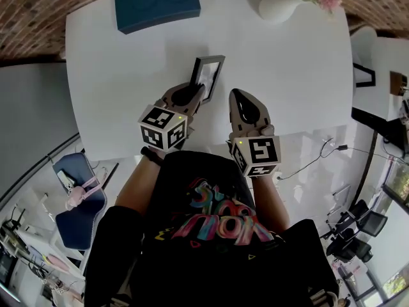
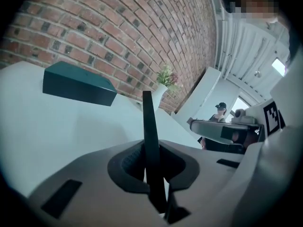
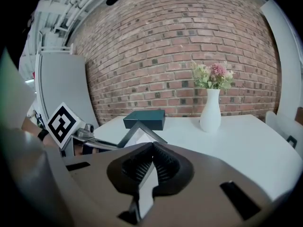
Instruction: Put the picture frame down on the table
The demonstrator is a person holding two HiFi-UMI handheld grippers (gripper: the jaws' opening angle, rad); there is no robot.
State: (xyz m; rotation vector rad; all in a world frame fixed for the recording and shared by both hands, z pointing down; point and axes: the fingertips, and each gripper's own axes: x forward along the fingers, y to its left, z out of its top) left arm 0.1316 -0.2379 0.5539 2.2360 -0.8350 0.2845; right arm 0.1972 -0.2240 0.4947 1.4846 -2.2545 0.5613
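Observation:
A dark-rimmed picture frame (image 1: 211,69) with a pale inside stands on edge over the white table (image 1: 121,82), near its front edge. I cannot tell whether it touches the tabletop. My left gripper (image 1: 193,89) is shut on the frame's near edge. In the left gripper view the frame (image 2: 147,122) shows as a thin dark strip rising from between the closed jaws of that gripper (image 2: 150,148). My right gripper (image 1: 238,96) hovers just right of the frame, shut and empty. In the right gripper view the right gripper (image 3: 152,145) has its jaw tips together, with the frame (image 3: 137,129) beyond them to the left.
A teal box (image 1: 156,2) lies at the table's far left. A white vase (image 1: 278,5) with pink flowers stands at the far right. A white chair (image 1: 364,43) sits beyond the table's right side. A person (image 2: 220,109) in a cap is in the background.

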